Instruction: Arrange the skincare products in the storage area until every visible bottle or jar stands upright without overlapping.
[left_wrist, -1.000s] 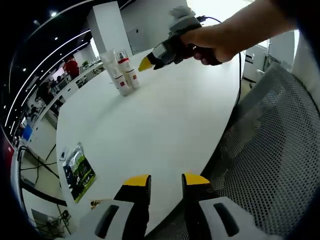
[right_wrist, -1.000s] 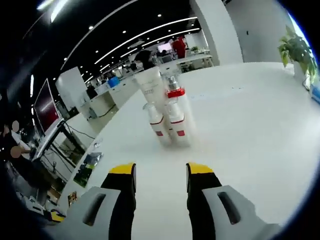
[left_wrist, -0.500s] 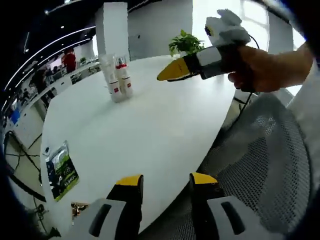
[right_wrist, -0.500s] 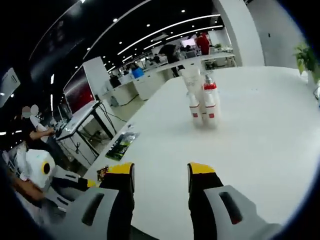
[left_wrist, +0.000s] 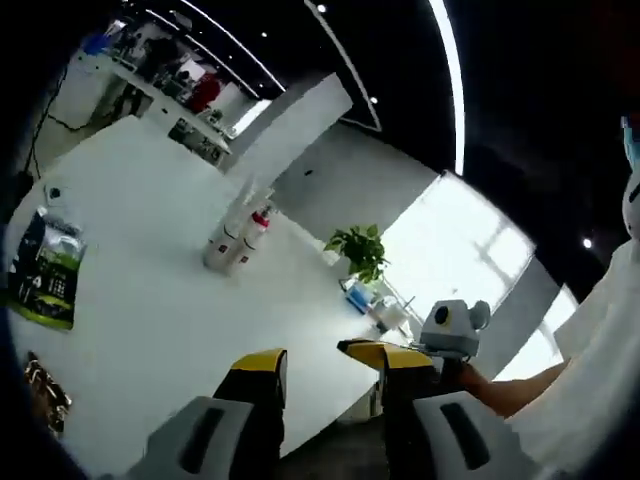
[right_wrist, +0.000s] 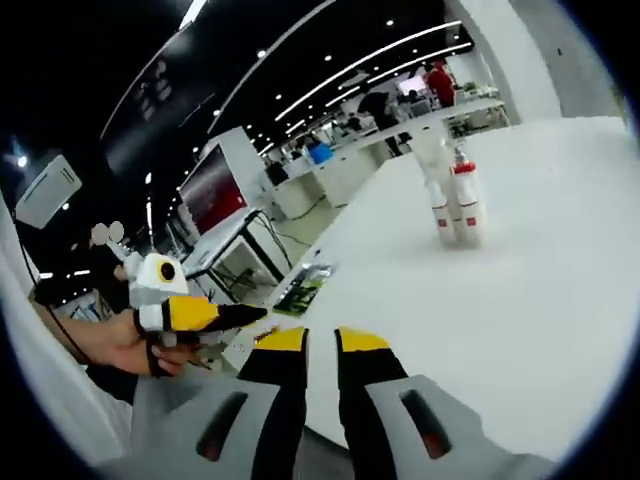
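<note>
My left gripper (left_wrist: 320, 365) stands open with nothing in it, my right gripper (right_wrist: 320, 342) nearly closed, also bare. The bottles (right_wrist: 452, 192) stand clustered upright far out on the white table (right_wrist: 520, 300), a dark packet (left_wrist: 45, 270) near its edge, in an open office.

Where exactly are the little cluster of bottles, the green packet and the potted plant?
cluster of bottles (right_wrist: 455, 205): right gripper view, on the red-banded body of one bottle.
green packet (left_wrist: 47, 272): left gripper view, on the middle of its printed face.
potted plant (left_wrist: 358, 250): left gripper view, on its leaves.
</note>
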